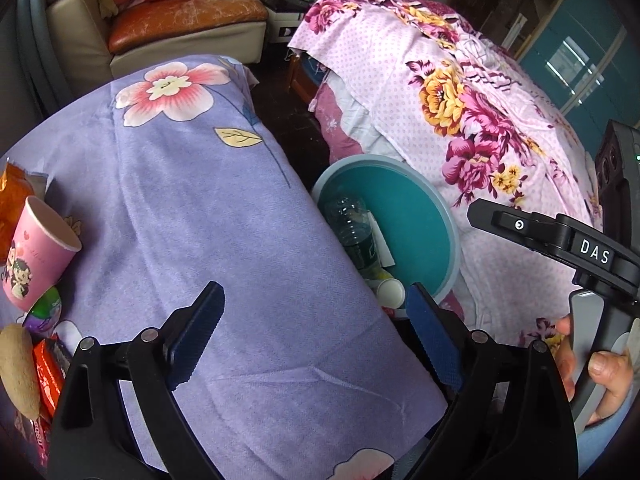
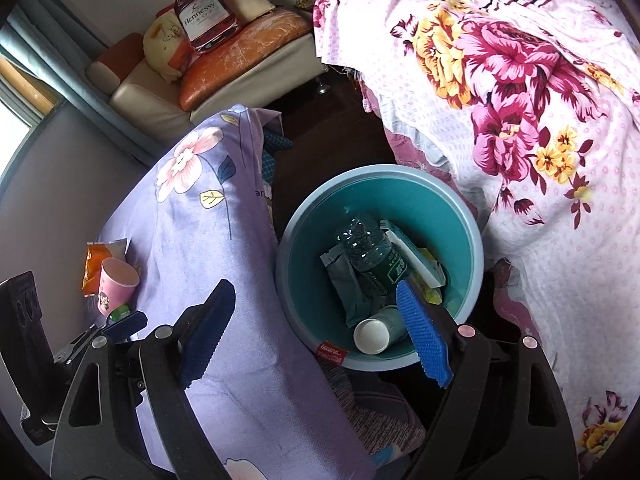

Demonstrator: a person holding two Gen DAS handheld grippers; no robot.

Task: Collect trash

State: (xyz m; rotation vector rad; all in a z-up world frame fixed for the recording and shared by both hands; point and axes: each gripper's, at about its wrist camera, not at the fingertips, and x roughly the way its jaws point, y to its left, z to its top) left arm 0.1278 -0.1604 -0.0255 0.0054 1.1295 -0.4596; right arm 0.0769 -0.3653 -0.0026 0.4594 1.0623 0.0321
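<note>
The right gripper (image 2: 320, 328) is being held wide open and empty above the bin (image 2: 478, 240), where a bottle (image 2: 366, 248) and cup (image 2: 372, 334) are lying. The left gripper (image 1: 316, 340), also open and empty, is being held over the table (image 1: 208, 208), a pink cup (image 1: 38, 252) lying far left.

Floor: dark floor (image 2: 320, 136) between the furniture.
Bed: pink floral bedspread (image 2: 520, 100), hanging over the side.
Table: lilac flowered cloth (image 1: 208, 216).
Sofa: cream sofa (image 1: 180, 28), worn orange cushion, by the wall.
Cabinet: teal cabinet (image 1: 576, 60).
Light: daylight, soft.
</note>
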